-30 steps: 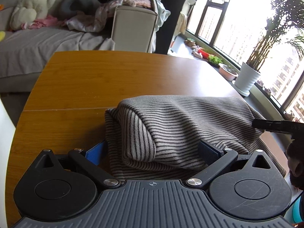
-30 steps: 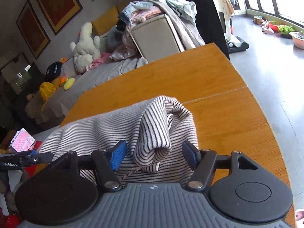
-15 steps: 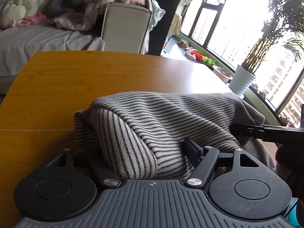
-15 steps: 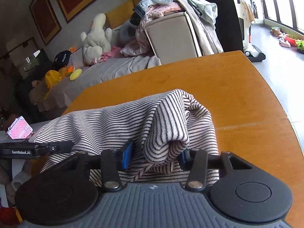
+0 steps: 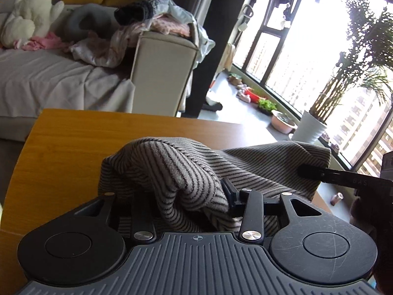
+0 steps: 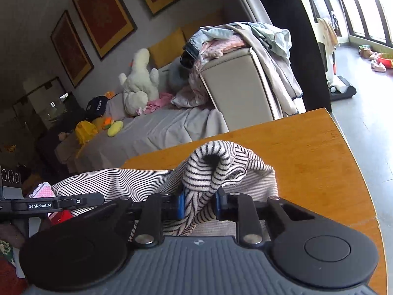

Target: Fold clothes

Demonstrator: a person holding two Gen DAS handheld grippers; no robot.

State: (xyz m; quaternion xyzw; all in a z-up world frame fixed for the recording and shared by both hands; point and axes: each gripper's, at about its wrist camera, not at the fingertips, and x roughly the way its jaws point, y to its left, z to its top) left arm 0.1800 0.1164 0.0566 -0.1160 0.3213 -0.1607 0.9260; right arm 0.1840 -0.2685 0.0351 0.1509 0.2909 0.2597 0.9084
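A grey-and-black striped garment lies bunched on the wooden table. In the left wrist view my left gripper is closing on a raised fold of it. The right finger presses the cloth and the other finger is hidden under fabric. In the right wrist view my right gripper is closing too, its blue pads squeezing a rolled fold of the striped garment. Each gripper shows in the other's view: the right gripper at the garment's far corner, the left gripper at the left.
Behind the table stands a sofa with a pile of clothes on its arm and a white plush toy. A potted plant stands by the window. The table's curved edge runs close on the right.
Both grippers' jaws have narrowed from wide apart onto folds of the striped garment. Both hands have moved forward and slightly up, bunching and lifting the near edge.
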